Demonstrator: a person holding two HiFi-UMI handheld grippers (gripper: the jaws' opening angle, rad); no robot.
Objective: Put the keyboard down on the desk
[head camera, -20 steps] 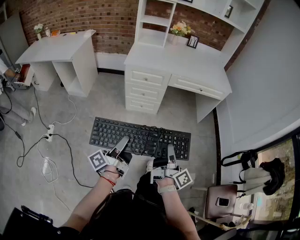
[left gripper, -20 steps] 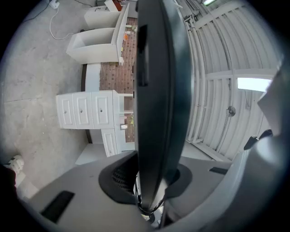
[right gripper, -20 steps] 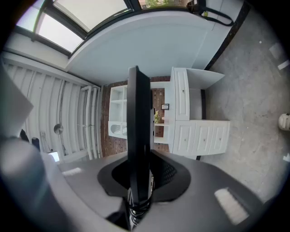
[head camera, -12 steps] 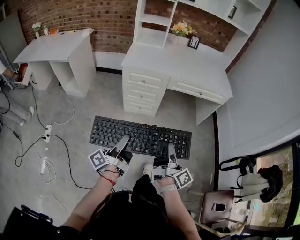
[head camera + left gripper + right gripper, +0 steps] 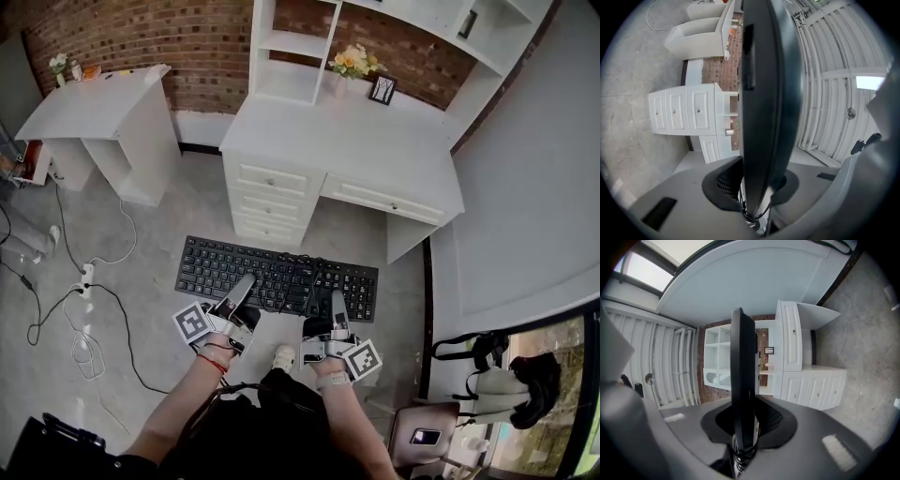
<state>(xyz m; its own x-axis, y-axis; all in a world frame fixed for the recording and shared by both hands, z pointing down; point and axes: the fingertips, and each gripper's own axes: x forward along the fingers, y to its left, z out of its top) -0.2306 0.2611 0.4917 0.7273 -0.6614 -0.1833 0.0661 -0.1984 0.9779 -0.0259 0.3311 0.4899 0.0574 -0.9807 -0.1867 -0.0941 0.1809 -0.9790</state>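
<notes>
A black keyboard (image 5: 277, 275) hangs level in the air in front of a white desk (image 5: 356, 145) with drawers. My left gripper (image 5: 246, 284) is shut on its near edge left of the middle. Further right, my right gripper (image 5: 337, 302) is shut on the same edge. In the left gripper view the keyboard (image 5: 761, 108) stands edge-on between the dark pads (image 5: 723, 183). The right gripper view shows the same keyboard (image 5: 743, 394) edge-on, clamped between its pads (image 5: 776, 420), with a coiled cable under it. The desk (image 5: 806, 380) lies ahead of it.
A second white desk (image 5: 98, 108) stands at the back left. Cables and a power strip (image 5: 84, 277) lie on the concrete floor at the left. A vase of flowers (image 5: 352, 64) and a picture frame (image 5: 381, 89) sit at the desk's back. A chair (image 5: 427, 436) stands at the lower right.
The view has moved forward: the desk now lies closer and lower in the picture. Both grippers keep their hold on the keyboard.
</notes>
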